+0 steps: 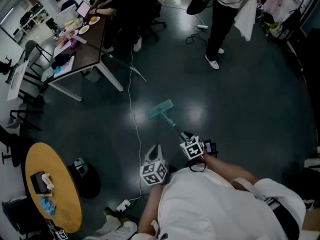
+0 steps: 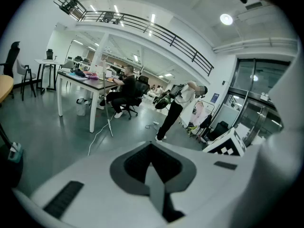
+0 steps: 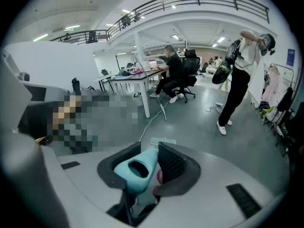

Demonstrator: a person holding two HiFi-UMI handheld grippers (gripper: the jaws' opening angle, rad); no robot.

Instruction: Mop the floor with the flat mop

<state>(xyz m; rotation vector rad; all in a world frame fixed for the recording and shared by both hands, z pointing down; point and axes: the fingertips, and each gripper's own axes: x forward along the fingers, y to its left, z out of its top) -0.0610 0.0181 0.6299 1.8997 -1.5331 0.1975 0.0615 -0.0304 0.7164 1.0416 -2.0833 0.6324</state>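
Looking along them shows right tongs (image 3: 148, 149) gripping the mop handle (image 3: 137, 168), left tongs (image 2: 151, 150) clenched empty.

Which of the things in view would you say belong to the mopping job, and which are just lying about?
Job: flat mop; its teal handle, clamped in the right gripper; the floor.
Lying about: white cable; round yellow table; cluttered desk; left gripper, shut on nothing.

Left hand-held gripper (image 2: 153, 171) closed, empty; right hand-held gripper (image 3: 152, 167) clamps mop handle (image 3: 137, 169).
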